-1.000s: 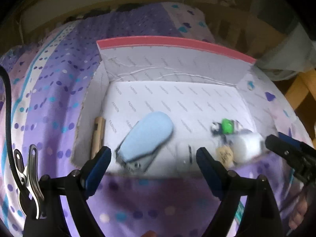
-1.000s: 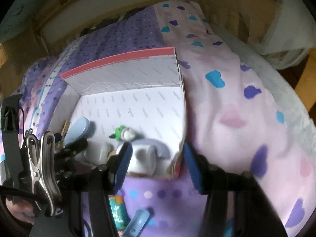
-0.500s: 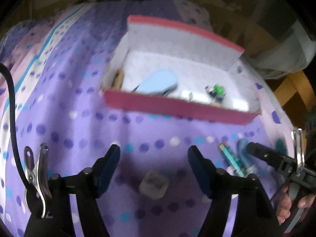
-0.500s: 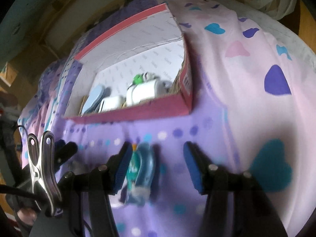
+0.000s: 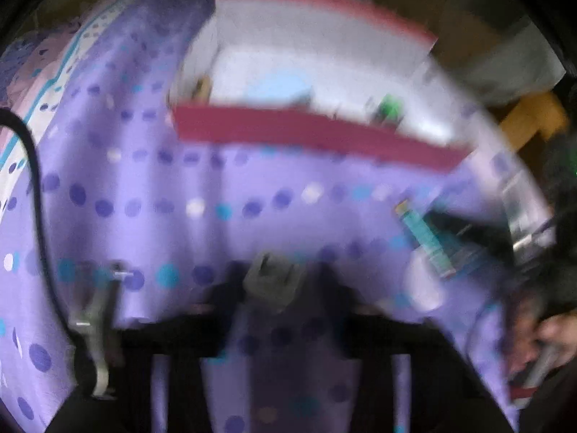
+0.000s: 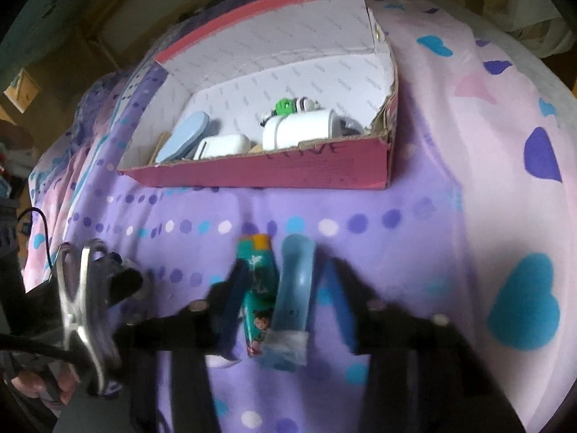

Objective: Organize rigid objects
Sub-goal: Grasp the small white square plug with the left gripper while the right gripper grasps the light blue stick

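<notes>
Purple dotted bedspread [image 6: 360,379] fills both views, running into a pink sheet with hearts [image 6: 487,144] on the right side of the right wrist view. Next in size, the red cardboard box [image 6: 274,175] sits open on the bed, white inside, and it holds a pale blue oval piece [image 6: 189,131], a white case [image 6: 223,146], a white cylinder lying on its side [image 6: 301,128] and a small green-topped toy [image 6: 285,105] behind it. Now to the right hand-held gripper [image 6: 285,288]: it points down at the bedspread in front of the box, jaws closing, with a teal printed tube [image 6: 258,288] and a curved light blue piece [image 6: 292,288] lying side by side between them; whether the pads press them yet, I can't tell. The left wrist view is badly blurred, but the left hand-held gripper [image 5: 276,285] is down on the bedspread too, jaws closing, with a small grey block [image 5: 272,283] between them, and contact is lost in the blur. Over at the left edge of the right view, a silver spring clip [image 6: 77,303] is visible.
</notes>
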### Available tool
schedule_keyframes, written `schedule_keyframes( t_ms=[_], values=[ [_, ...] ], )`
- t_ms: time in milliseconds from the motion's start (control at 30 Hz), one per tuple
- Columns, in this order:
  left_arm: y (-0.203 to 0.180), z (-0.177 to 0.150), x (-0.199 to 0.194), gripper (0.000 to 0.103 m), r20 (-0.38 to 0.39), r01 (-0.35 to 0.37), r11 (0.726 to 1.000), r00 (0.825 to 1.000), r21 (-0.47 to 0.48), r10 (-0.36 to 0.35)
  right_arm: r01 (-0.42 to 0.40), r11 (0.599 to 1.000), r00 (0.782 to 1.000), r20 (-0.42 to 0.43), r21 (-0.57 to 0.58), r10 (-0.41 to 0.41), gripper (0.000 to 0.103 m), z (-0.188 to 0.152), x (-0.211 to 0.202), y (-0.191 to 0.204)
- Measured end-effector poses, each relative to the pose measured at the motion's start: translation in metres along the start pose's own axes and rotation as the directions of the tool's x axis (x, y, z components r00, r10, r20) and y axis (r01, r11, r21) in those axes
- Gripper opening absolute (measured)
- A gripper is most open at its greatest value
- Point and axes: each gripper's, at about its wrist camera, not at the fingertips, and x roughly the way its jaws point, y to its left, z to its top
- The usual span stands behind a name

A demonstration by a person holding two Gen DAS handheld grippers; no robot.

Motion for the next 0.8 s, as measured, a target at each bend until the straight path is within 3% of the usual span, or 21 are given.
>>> schedule_keyframes(
  t_ms=[133,200,333,400,500,667,800],
  values=[
    [-0.007,-0.002,-0.002,0.029,0.045,0.001,1.000,0.999,0.015,-0.002,-0.038,0.999,0.999,0.008,0.037,0.038,0.019,0.004,0.000,-0.005],
    [-0.003,-0.001,-0.006,0.029,0.087,0.029,0.999,0.996,-0.026,-0.027,-0.037,0.998,0.999,0.028,0.041,0.036,0.019,0.005,-0.006,-0.008],
    [0.003,0.004,0.000,0.029,0.076,0.104,0.990,0.992,-0.092,-0.097,-0.050,0.998,0.997,0.062,0.032,0.048,0.019,0.007,-0.015,-0.006],
    [0.006,0.007,-0.002,0.029,0.111,0.166,0.977,0.982,-0.135,-0.151,-0.056,0.998,0.995,0.086,0.016,0.055,0.019,0.008,-0.020,-0.003],
    [0.004,0.012,-0.014,0.029,0.188,0.126,0.984,0.977,-0.123,-0.102,-0.070,0.997,0.990,0.124,-0.016,0.071,0.019,0.009,-0.028,0.005],
    [0.003,0.015,-0.021,0.029,0.235,0.127,0.986,0.967,-0.106,-0.099,-0.047,0.998,0.972,0.227,-0.042,0.055,0.019,0.009,-0.047,0.011],
    [-0.009,0.018,-0.027,0.029,0.270,0.083,0.995,0.961,-0.055,-0.066,-0.046,0.998,0.961,0.270,-0.041,0.055,0.019,0.011,-0.058,0.010]
  ],
)
